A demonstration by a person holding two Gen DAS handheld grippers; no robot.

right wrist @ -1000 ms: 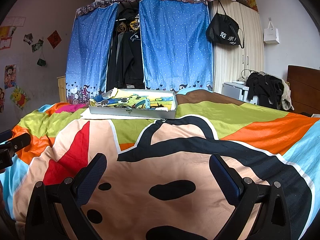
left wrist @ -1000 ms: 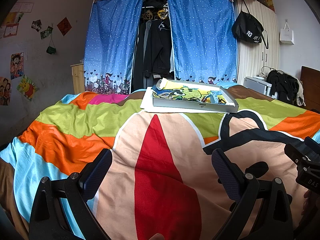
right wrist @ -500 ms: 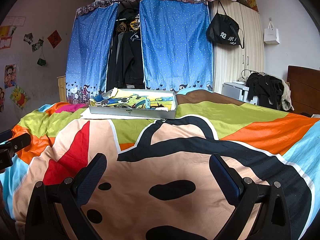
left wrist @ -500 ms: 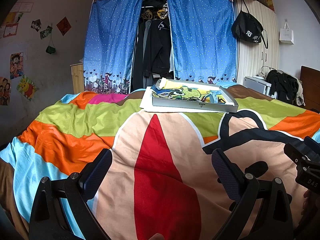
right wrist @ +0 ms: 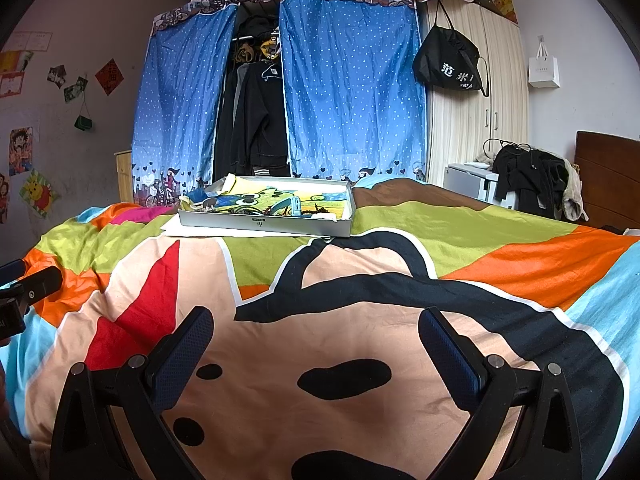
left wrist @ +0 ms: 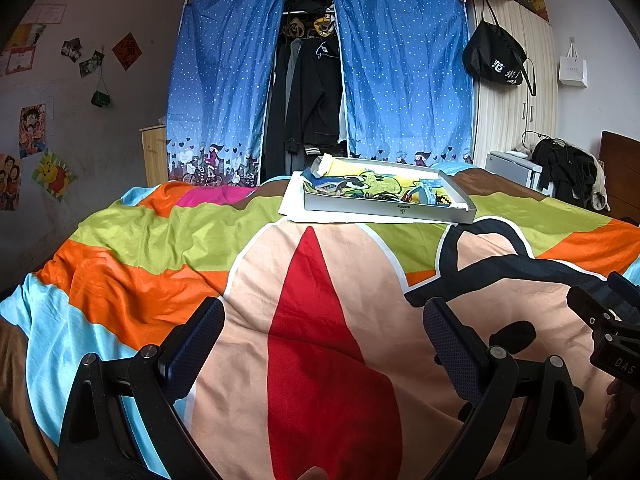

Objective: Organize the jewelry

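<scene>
Jewelry sits as small dark pieces in the shallow grey tray (left wrist: 390, 210) on the far half of the bed (left wrist: 320, 320); too small to tell sorted from loose. Left hand-held gripper (left wrist: 320, 344) and right hand-held gripper (right wrist: 316, 344) hang well short of the tray, fingers spread wide, empty. Scene fits either approach or withdrawal. Open quilt lies between grippers and tray; nearest edges are the tray's low front wall and white sheet (left wrist: 292, 206) beneath.

Left gripper (left wrist: 322, 322): I see no clear change.
Right gripper (right wrist: 316, 328): same place, same wide gap.
Tray (right wrist: 264, 224): not moved.
</scene>
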